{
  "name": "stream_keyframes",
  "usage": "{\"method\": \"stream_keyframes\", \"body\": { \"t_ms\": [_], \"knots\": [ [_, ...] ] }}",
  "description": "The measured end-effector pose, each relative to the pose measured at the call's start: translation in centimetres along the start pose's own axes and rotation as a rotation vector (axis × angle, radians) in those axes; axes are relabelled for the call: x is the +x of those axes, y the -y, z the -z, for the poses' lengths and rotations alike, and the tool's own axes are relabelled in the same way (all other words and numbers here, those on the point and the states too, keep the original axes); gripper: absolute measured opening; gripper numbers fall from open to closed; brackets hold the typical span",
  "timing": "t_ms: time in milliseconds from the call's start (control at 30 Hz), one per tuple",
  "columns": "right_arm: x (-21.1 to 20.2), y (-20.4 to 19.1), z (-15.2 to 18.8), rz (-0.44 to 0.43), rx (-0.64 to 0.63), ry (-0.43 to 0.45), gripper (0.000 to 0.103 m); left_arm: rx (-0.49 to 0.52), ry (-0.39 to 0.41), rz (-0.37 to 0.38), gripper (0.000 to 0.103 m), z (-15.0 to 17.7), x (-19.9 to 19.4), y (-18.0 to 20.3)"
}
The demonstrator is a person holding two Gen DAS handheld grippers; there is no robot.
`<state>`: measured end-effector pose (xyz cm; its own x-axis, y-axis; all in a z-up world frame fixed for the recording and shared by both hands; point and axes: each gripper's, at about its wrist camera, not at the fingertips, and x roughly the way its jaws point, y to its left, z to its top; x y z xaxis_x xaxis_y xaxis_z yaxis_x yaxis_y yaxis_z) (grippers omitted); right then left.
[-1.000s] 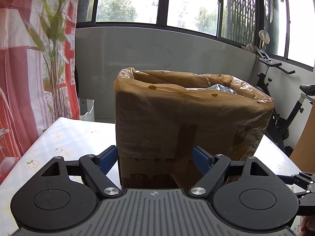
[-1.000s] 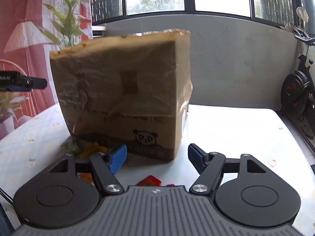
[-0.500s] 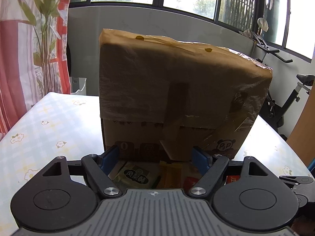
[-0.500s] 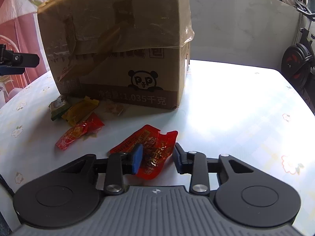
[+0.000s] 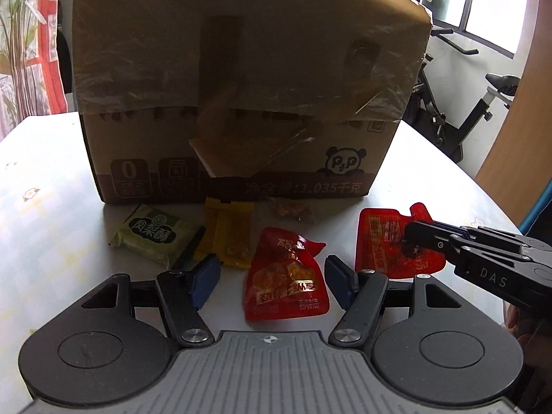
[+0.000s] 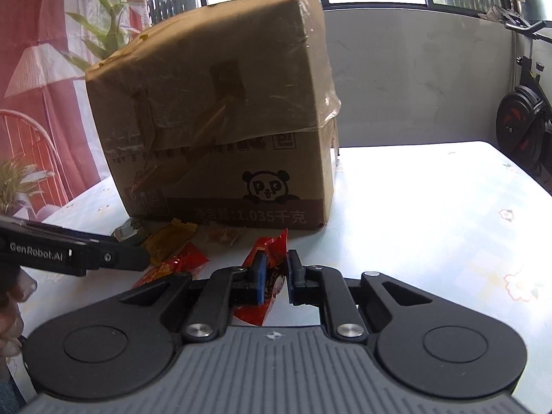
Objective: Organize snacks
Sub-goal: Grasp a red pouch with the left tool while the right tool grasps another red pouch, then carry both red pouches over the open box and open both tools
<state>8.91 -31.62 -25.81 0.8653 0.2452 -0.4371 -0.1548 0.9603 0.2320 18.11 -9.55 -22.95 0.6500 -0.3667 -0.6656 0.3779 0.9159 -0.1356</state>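
Right gripper [image 6: 274,281]: your jaws have just been closing and are now clamped on the red snack pouch [image 6: 267,258]; pouch stands pinched upright between the blue pads, its lower end touching the table [image 6: 431,207].
Same grip from the left camera: your right gripper [image 5: 410,238] comes in from the right, tip on that red snack pouch [image 5: 383,238], just right of the second red pouch [image 5: 284,279].
Left gripper [image 5: 272,277]: your jaws have just been narrowing but stand apart, nothing pinched; the second red pouch lies flat on the table [image 5: 51,189] between the blue pads, neither pad touching it.
Left gripper, right camera view: your left gripper [image 6: 139,258] reaches in from the left, over the yellow packets [image 6: 169,241] and the second red pouch [image 6: 176,264].
Cardboard box [image 5: 241,86]: upright on the table behind the snacks, panda print low on its front, shiny tape wrapped over the upper half.
Snack row at box foot, left to right: green pastry packet [image 5: 155,234], yellow packets [image 5: 229,238], small clear packet [image 5: 291,208] touching the box edge.
Green and yellow: lying side by side, edges touching.
Hand: your fingers [image 6: 13,307] show at the left edge, blurred.
Background: exercise bike [image 5: 483,103] right of the box, curtain [image 5: 41,34] on the left.
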Motion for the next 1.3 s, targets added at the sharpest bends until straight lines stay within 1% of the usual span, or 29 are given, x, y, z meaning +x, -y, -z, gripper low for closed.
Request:
{"method": "stream_keyframes", "body": {
  "t_ms": [100,267,467,567,600,633,667,767,800,867,967,1233,1300],
  "knots": [
    [0.0,0.6,-0.1,-0.006,0.039,0.008,0.013,0.009,-0.019,0.006,0.07,0.2,1.4,0.6],
    [0.2,0.3,-0.1,-0.025,0.025,0.004,0.013,0.019,-0.05,-0.007,0.07,0.5,3.3,1.3],
    [0.1,0.8,-0.1,-0.028,0.049,0.009,0.013,0.036,-0.039,-0.037,0.069,0.1,4.4,1.7],
    [0.1,0.9,-0.1,-0.033,0.061,0.005,0.013,0.07,-0.032,-0.068,0.069,0.1,5.1,2.3],
    [0.1,0.9,-0.1,-0.036,0.063,0.004,0.013,0.09,-0.031,-0.084,0.066,0.2,5.2,2.5],
    [0.1,0.9,-0.1,-0.038,0.064,0.004,0.013,0.116,-0.028,-0.104,0.057,0.3,5.1,2.8],
    [0.1,0.9,-0.1,-0.039,0.065,0.005,0.013,0.113,-0.023,-0.088,0.045,0.3,4.8,2.8],
    [0.1,1.2,-0.1,-0.046,0.077,0.008,0.013,0.138,-0.019,-0.092,0.033,0.3,4.2,3.4],
    [0.1,1.4,-0.1,-0.046,0.085,0.007,0.013,0.142,-0.016,-0.087,0.033,0.4,3.9,3.5],
    [0.1,1.8,-0.1,-0.048,0.102,0.009,0.013,0.114,-0.013,-0.064,0.032,0.7,3.0,3.2],
    [-0.1,2.0,-0.1,-0.05,0.112,0.015,0.013,0.094,-0.01,-0.048,0.031,1.1,2.1,2.9],
    [-0.5,1.8,0.0,-0.049,0.108,0.023,0.013,0.072,0.016,-0.034,0.029,1.2,0.5,2.7],
    [-0.7,1.9,0.0,-0.047,0.115,0.03,0.013,0.074,0.024,-0.032,0.026,1.1,0.1,2.6]
  ]
}}
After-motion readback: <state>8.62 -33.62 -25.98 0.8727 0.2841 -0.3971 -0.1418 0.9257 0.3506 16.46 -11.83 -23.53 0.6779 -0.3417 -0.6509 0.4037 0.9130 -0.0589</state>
